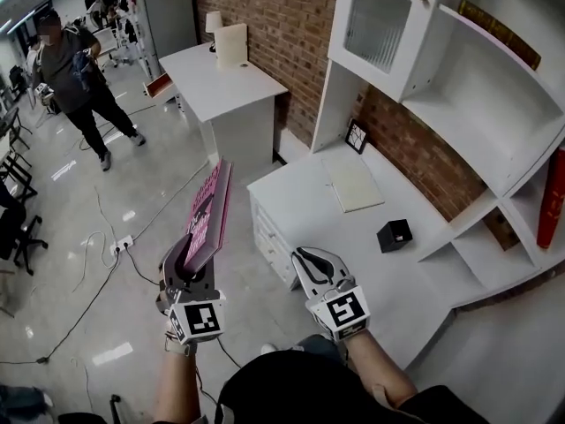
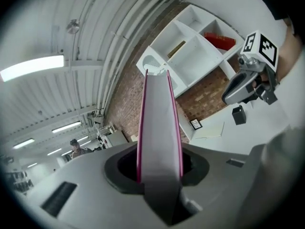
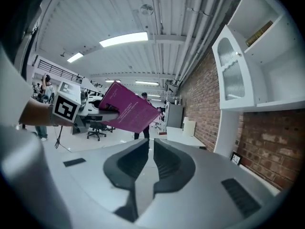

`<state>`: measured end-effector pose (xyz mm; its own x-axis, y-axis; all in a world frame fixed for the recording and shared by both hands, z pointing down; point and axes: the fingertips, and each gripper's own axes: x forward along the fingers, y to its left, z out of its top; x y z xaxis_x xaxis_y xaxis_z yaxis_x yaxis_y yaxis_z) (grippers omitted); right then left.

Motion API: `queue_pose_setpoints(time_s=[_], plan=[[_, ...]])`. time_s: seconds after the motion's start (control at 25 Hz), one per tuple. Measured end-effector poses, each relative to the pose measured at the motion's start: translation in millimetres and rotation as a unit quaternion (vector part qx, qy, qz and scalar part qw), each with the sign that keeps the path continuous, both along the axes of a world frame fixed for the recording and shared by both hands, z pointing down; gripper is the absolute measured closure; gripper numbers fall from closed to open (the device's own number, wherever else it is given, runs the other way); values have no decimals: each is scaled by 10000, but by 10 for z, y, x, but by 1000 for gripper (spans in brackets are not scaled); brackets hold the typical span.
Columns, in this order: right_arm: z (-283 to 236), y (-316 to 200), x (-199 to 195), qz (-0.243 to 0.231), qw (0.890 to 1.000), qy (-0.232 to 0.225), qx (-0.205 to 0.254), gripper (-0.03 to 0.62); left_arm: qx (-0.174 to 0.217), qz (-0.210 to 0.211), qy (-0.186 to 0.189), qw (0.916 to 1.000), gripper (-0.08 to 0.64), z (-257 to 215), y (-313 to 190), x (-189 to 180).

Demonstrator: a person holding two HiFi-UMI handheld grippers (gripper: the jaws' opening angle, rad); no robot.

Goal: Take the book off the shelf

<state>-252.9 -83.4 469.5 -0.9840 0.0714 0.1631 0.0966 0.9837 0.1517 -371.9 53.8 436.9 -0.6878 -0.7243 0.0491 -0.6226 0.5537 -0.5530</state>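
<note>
A thin magenta book (image 1: pixel 209 212) is clamped at its lower end in my left gripper (image 1: pixel 188 263), which is shut on it. The book sticks out over the floor, away from the shelves. In the left gripper view its white page edge (image 2: pixel 159 123) runs straight out between the jaws. My right gripper (image 1: pixel 307 259) hangs beside it, near the desk's front corner, shut with nothing between its jaws. The right gripper view shows its jaws almost touching (image 3: pixel 151 144) and the magenta book (image 3: pixel 129 109) off to the left. The white shelf unit (image 1: pixel 494 104) stands at the right.
A red book (image 1: pixel 554 197) stands in a right-hand shelf compartment and a dark book (image 1: pixel 499 32) lies on a higher shelf. On the white desk (image 1: pixel 309 210) are a notebook (image 1: pixel 353 184), a small black box (image 1: pixel 395 235) and a picture frame (image 1: pixel 357 135). A second white table (image 1: pixel 221 82) and a person (image 1: pixel 75 73) are farther off.
</note>
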Motion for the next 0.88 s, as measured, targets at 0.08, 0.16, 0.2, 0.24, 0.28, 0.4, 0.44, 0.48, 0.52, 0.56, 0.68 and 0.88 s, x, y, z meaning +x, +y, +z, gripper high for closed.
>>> queue_pose_setpoints(time_s=[0.08,0.16,0.2,0.24,0.28,0.4,0.44,0.48,0.52,0.56,0.68,0.88], plan=[[-10,94,-78,-122,9999,-8,-9,551,208,-157,167,9995,419,17,176,-35],[-29,189,-155,-262,9997,-37,-6,551,422,-276,296,9983,419,20,332,-53],[-38,232,-191,-328,9994,-57,-7,551,505,-336,335,9976,419,25,407,-54],[-46,273,-226,-385,9992,-75,-8,551,577,-399,364,9969,419,35,480,-50],[-55,312,-256,-435,9990,-88,-6,551,644,-462,403,9960,419,50,552,-42],[-72,424,-330,-588,9982,-130,-2,551,826,-647,582,9928,419,116,757,-9],[-79,466,-352,-650,9978,-143,-20,551,876,-710,632,9916,419,135,823,3],[-91,510,-372,-718,9973,-156,-50,551,920,-772,679,9904,419,152,888,16],[-106,553,-391,-784,9967,-173,-81,551,964,-830,726,9892,419,166,949,29],[-120,592,-409,-846,9962,-186,-107,551,1006,-885,774,9880,419,177,1006,42],[-154,710,-444,-1028,9944,-217,-134,551,1113,-1042,914,9841,419,194,1177,90],[-198,918,-477,-1306,9910,-271,-124,551,1319,-1298,1017,9775,419,213,1466,184]])
